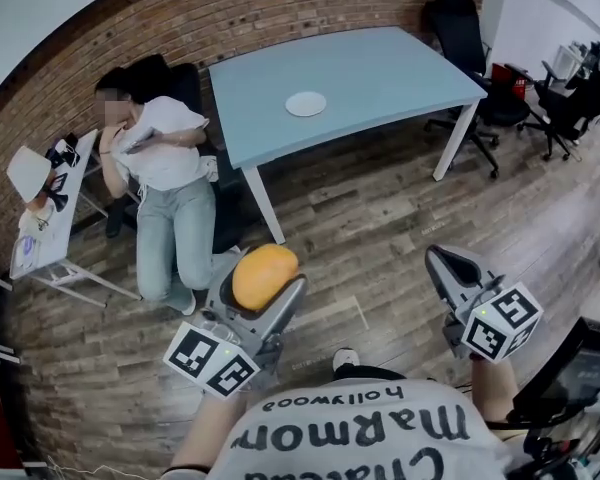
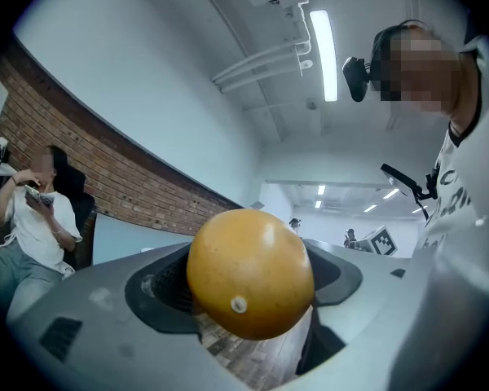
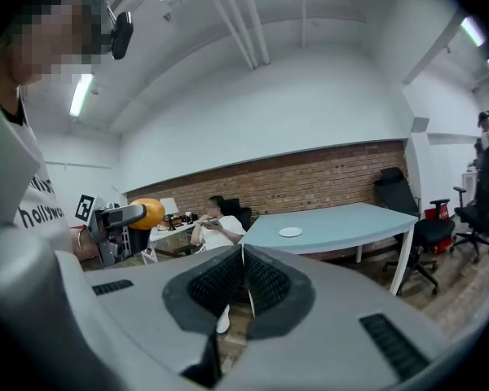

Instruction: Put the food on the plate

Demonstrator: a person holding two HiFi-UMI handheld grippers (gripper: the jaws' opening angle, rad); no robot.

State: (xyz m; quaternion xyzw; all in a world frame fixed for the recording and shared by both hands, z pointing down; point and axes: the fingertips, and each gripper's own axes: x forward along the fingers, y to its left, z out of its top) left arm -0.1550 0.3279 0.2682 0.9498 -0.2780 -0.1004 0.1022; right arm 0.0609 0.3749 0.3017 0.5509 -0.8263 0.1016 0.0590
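So the person with the rig is standing on the wooden plank floor [image 1: 380, 228], well back from the light blue desk [image 1: 380, 68], with a handheld tool in each hand.

The left tool [image 1: 264, 286] is pinching a smooth, round yellow-orange fruit [image 2: 250, 273]. In the left gripper view the thing fills the gap, with a dark ribbed pad pressed against it on either side and a little pale dot on the skin facing the camera. From the head view, the fruit is up in the air over the floor, sticking out above the jaw tips, nowhere near the desk.

The right tool [image 3: 243, 283] has nothing in it. Its two ribbed pads are pressed together with only a thin seam between them. It's held out to the right, well apart from the left one.

The small round white plate [image 1: 306, 103] is bare. It sits roughly mid-desk, clear of all the edges, maybe slightly nearer the front edge than the one along the red brick wall [image 1: 280, 8]. So fruit and plate are well apart.

Other stuff around:
- A seated person in a white T-shirt and light jeans [image 1: 165, 158] is just past the desk's left end, against the wall.
- A small white side table [image 1: 50, 218] with clutter on it stands beside that person.
- There's a black office chair [image 1: 460, 28] at the desk's far right corner, and more chairs further right.
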